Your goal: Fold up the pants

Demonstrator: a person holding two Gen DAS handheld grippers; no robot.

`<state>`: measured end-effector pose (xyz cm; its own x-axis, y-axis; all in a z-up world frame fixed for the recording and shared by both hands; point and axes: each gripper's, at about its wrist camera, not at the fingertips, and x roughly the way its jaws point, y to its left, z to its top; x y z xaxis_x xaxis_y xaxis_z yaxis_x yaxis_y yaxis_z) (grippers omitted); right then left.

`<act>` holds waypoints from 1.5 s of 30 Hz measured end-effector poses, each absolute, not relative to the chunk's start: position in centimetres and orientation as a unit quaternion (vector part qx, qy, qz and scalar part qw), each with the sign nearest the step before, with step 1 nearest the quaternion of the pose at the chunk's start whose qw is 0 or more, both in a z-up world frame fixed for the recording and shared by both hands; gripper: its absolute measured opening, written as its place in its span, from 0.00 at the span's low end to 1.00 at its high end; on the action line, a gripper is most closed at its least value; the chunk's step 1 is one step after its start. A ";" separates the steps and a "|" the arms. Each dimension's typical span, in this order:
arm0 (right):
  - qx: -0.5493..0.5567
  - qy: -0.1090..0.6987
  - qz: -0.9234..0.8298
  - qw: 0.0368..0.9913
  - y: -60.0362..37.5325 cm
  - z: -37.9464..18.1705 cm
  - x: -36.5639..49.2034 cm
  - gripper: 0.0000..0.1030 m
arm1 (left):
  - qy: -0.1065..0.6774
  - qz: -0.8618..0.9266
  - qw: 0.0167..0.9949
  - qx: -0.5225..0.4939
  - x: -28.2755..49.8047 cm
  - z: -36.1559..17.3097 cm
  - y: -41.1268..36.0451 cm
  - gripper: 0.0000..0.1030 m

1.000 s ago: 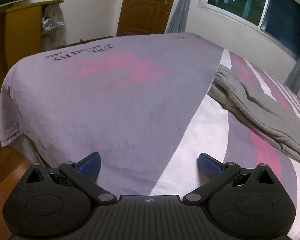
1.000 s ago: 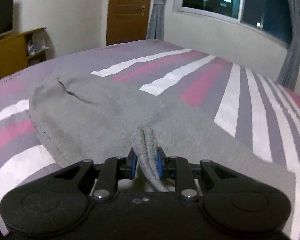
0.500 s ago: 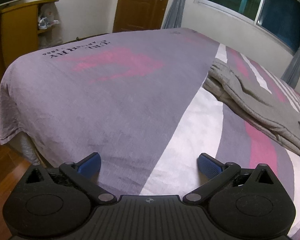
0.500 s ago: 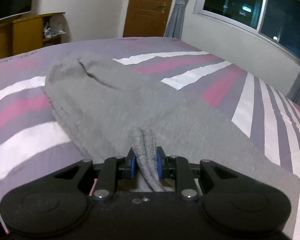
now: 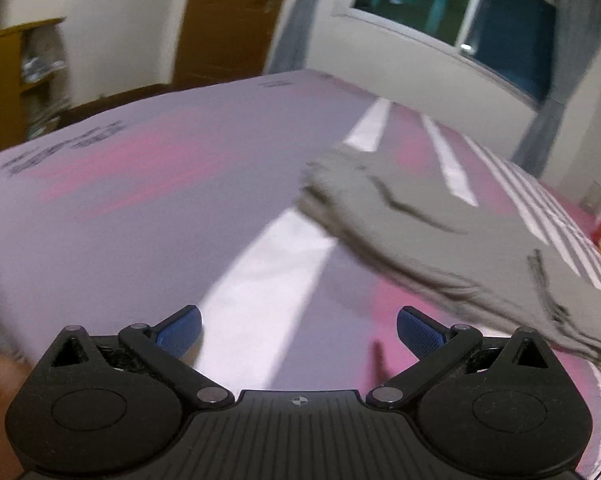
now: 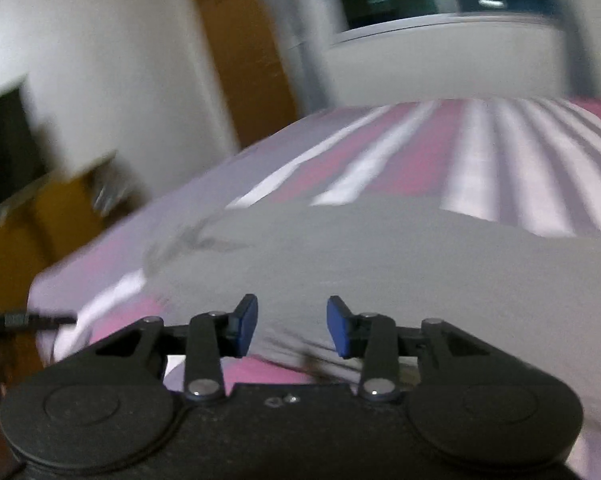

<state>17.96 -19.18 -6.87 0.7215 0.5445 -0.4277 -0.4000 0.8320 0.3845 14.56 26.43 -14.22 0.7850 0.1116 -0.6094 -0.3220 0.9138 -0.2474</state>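
Both pics blurry. Gray pants (image 6: 400,256) lie flat on striped bed (image 5: 140,208), near end cut off. Right gripper (image 6: 292,330) jaws apart w/ nothing in them, over pants. Left gripper (image 5: 299,332) jaws wide, beside pants.

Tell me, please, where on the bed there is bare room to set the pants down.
The widest free patch is the plain purple sheet left of the grey pants, bounded by the printed lettering and the white stripe. Striped sheet beyond the pants is also bare. The pants crowd the right side.
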 end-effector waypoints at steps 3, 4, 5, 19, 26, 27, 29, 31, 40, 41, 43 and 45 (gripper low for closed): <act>0.255 0.271 0.172 0.912 -27.1 -7.9 17.2 0.45 | 0.306 0.091 0.932 -0.169 16.3 -13.6 24.2 1.00; 0.285 0.270 0.138 0.909 -29.6 -8.3 16.8 0.45 | 0.306 0.083 0.933 -0.170 17.0 -13.5 23.4 1.00; 0.307 0.269 0.113 0.906 -31.6 -8.6 16.4 0.45 | 0.307 0.074 0.933 -0.171 17.8 -13.3 22.6 1.00; 0.334 0.303 0.146 0.881 -33.6 -8.9 18.5 0.39 | 0.354 -0.101 0.913 -0.174 29.2 -12.8 8.5 0.71; 0.329 0.378 0.137 0.854 -31.7 -12.4 21.4 0.20 | 0.380 -0.088 0.913 -0.123 30.3 -13.6 6.3 0.71; 0.341 0.377 0.137 0.850 -32.2 -12.7 21.5 0.17 | 0.374 -0.092 0.914 -0.130 30.2 -13.1 6.5 0.71; 0.360 0.353 0.136 0.853 -33.3 -11.4 21.1 0.21 | 0.349 -0.100 0.922 -0.134 29.5 -12.1 6.7 0.71; 0.360 0.313 0.135 0.869 -34.1 -9.8 20.5 0.27 | 0.340 -0.104 0.925 -0.132 29.6 -11.9 6.6 0.71; 0.270 0.339 0.124 0.893 -32.7 -9.7 22.7 0.29 | 0.346 -0.115 0.925 -0.106 31.9 -12.3 5.8 0.71; 0.263 0.327 0.123 0.900 -32.8 -9.1 23.2 0.30 | 0.351 -0.115 0.923 -0.106 32.6 -12.5 5.8 0.71; 0.247 0.320 0.113 0.908 -32.7 -8.3 25.2 0.30 | 0.356 -0.111 0.921 -0.108 34.1 -12.7 6.0 0.71; 0.223 0.297 0.110 0.922 -32.3 -7.5 26.5 0.29 | 0.352 -0.117 0.922 -0.115 35.4 -12.6 5.9 0.71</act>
<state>26.51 -32.28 -7.50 0.7997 0.3341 -0.4988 -0.0699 0.8770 0.4754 35.43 5.87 -12.62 0.7250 -0.2970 -0.6214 0.1350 0.9460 -0.2946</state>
